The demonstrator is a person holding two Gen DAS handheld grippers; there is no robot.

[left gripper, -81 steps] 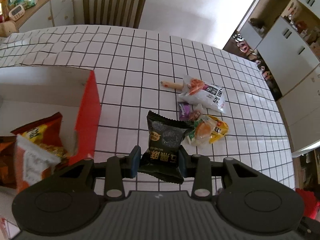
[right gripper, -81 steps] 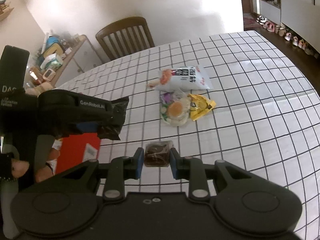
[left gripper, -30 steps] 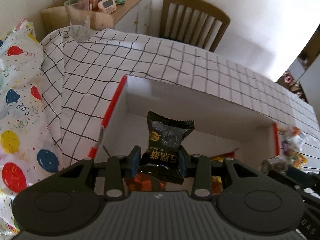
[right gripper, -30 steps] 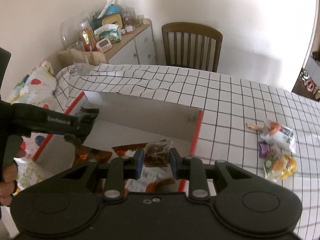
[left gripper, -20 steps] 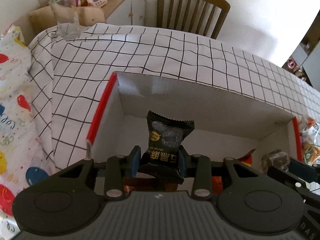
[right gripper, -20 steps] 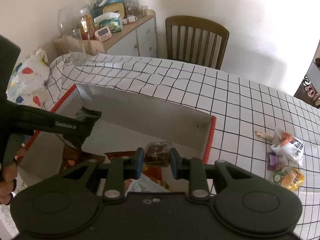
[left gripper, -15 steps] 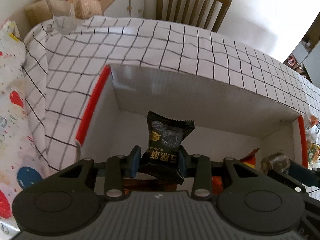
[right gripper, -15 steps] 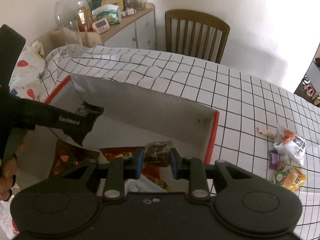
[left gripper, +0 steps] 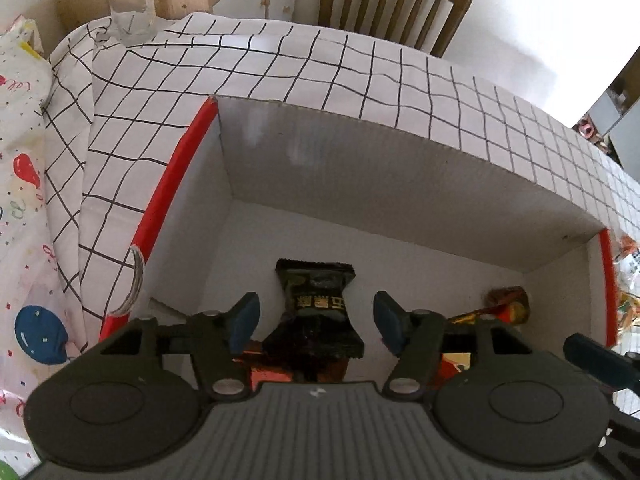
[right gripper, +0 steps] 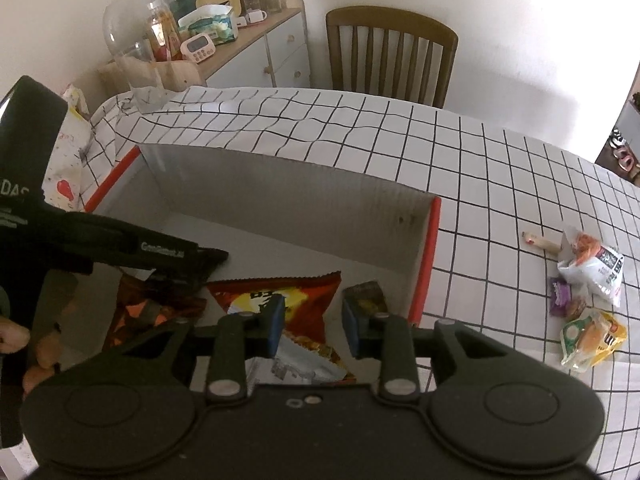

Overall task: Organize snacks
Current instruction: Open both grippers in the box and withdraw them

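Note:
My left gripper [left gripper: 316, 318] is open above the red-edged cardboard box [left gripper: 400, 184]. The black snack packet [left gripper: 318, 308] lies loose between its fingers, inside the box. My right gripper [right gripper: 312, 322] is open over the same box [right gripper: 280, 192]. The small brown snack [right gripper: 366, 294] lies in the box by its right finger. A red chip bag [right gripper: 288, 296] lies under the right gripper. The left gripper also shows in the right wrist view [right gripper: 160, 258]. Several snacks [right gripper: 588, 280] lie on the table to the right.
The checked tablecloth [right gripper: 440, 152] covers the table. A wooden chair [right gripper: 390, 56] stands at the far side. A sideboard [right gripper: 248, 44] with jars and a timer stands at the back left. A glass [left gripper: 128, 4] stands at the table's far left corner.
Both grippers have opened and dropped their snacks into the box. The black packet and the small brown snack now lie loose inside it.

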